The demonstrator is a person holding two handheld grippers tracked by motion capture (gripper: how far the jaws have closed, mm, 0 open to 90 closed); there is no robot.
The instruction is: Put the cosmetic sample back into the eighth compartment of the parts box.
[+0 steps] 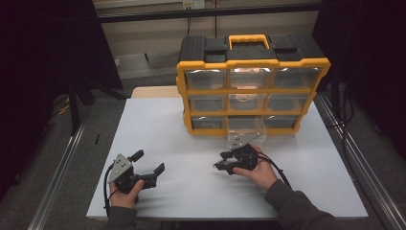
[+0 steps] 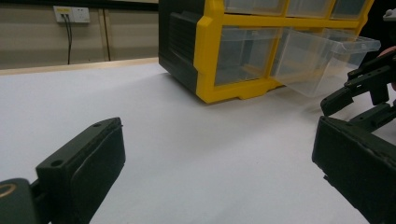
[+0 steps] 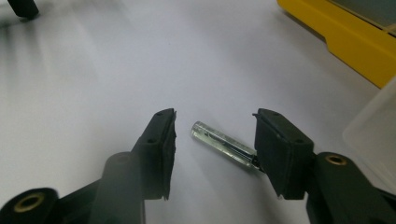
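Clear plastic tube (image 3: 224, 142), slim, dark tip at 4 o'clock, flat on white table (image 3: 93, 70) between half-open right tongs (image 3: 215, 140), one end at pad; left tongs (image 2: 210, 172) wide open, empty.

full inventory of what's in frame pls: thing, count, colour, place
Clear rod: 1, transparent, lying on the table between the right gripper's jaws, one end by a pad.
Drawer organiser: 1, yellow and black with clear drawers, upright at the table's far side.
Pulled-out drawer: 1, clear, bottom row, middle.
Table: 1, white.
Wall socket: 1, white, back wall.
Left gripper: 1, black, near left, jaws open over bare table.
Right gripper: 1, black, in front of the drawer, jaws apart around the rod.
Hands: 2, at the near edge.
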